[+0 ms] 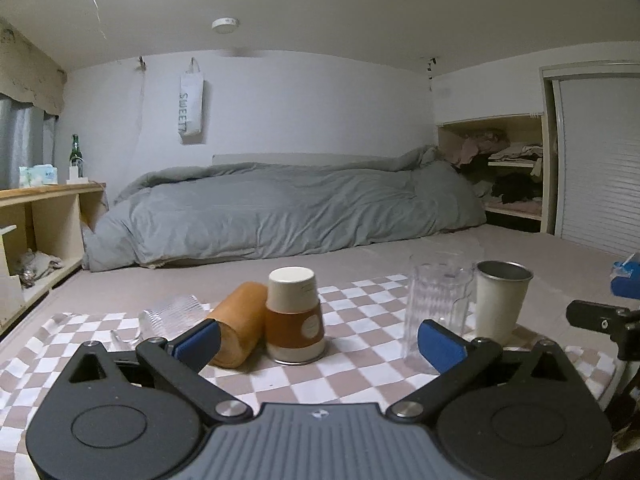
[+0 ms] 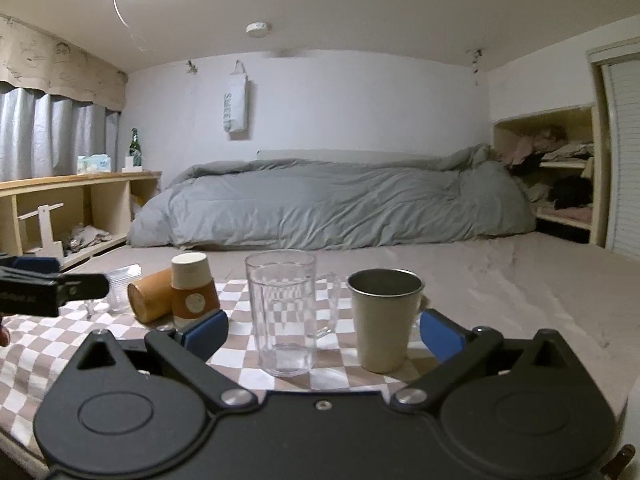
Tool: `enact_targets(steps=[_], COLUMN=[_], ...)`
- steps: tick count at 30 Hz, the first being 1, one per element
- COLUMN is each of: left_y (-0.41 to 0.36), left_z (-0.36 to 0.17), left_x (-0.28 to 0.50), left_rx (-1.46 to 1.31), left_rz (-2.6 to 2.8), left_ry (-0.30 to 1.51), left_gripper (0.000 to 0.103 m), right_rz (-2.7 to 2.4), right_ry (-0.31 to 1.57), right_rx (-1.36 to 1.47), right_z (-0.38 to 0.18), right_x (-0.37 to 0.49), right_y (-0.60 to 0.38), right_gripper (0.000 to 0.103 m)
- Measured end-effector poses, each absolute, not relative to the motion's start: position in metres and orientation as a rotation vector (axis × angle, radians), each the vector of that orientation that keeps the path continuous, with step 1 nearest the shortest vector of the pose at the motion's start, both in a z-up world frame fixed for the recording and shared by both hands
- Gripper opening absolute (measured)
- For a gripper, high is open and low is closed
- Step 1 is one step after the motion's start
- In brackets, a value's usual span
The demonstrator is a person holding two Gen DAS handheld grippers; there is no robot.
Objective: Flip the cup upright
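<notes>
A paper cup [image 1: 295, 316] with an orange sleeve stands upside down on the checkered cloth [image 1: 360, 312]; it also shows in the right wrist view [image 2: 194, 290]. An orange cup [image 1: 239, 330] lies on its side against it, and a clear ribbed cup [image 1: 172, 316] lies on its side further left. A clear glass mug [image 2: 286, 312] and a steel cup [image 2: 385, 320] stand upright. My left gripper [image 1: 320, 344] is open just in front of the paper cup. My right gripper [image 2: 324, 332] is open, with the mug and steel cup between its fingers' line.
A bed with a grey duvet [image 1: 280, 208] lies beyond the cloth. A wooden shelf [image 1: 48, 216] runs along the left, a clothes shelf [image 1: 516, 172] stands at the right. The left gripper's body [image 2: 48, 286] shows in the right wrist view.
</notes>
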State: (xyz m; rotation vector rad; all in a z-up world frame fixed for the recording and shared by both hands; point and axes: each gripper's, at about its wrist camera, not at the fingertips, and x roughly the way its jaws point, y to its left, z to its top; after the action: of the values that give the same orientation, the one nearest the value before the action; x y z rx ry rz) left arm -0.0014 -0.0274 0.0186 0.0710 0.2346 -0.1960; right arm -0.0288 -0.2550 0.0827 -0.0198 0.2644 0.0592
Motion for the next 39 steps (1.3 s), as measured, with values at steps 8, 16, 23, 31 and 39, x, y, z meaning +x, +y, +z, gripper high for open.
enact_targets(steps=[8, 16, 23, 31, 39], left_y=[-0.016, -0.021, -0.025, -0.024, -0.023], left_z=[-0.001, -0.007, -0.008, -0.007, -0.006], left_x=[-0.001, -0.004, -0.007, -0.008, -0.009], left_rx=[0.045, 0.079, 0.084, 0.076, 0.076], left_rz=[-0.177, -0.167, -0.166, -0.163, -0.163], left_ry=[0.237, 0.226, 0.222, 0.222, 0.223], left_gripper=[0.103, 0.103, 0.103, 0.103, 0.103], right_rz=[0.012, -0.014, -0.019, -0.009, -0.007], right_ry=[0.245, 0.224, 0.229, 0.237, 0.240], right_rx=[-0.049, -0.051, -0.035, -0.066, -0.070], right_z=[0.067, 0.057, 0.054, 0.053, 0.053], right_x=[-0.027, -0.029, -0.030, -0.030, -0.029], right_y=[-0.251, -0.245, -0.248, -0.242, -0.241], right_gripper=[0.103, 0.103, 0.103, 0.103, 0.103])
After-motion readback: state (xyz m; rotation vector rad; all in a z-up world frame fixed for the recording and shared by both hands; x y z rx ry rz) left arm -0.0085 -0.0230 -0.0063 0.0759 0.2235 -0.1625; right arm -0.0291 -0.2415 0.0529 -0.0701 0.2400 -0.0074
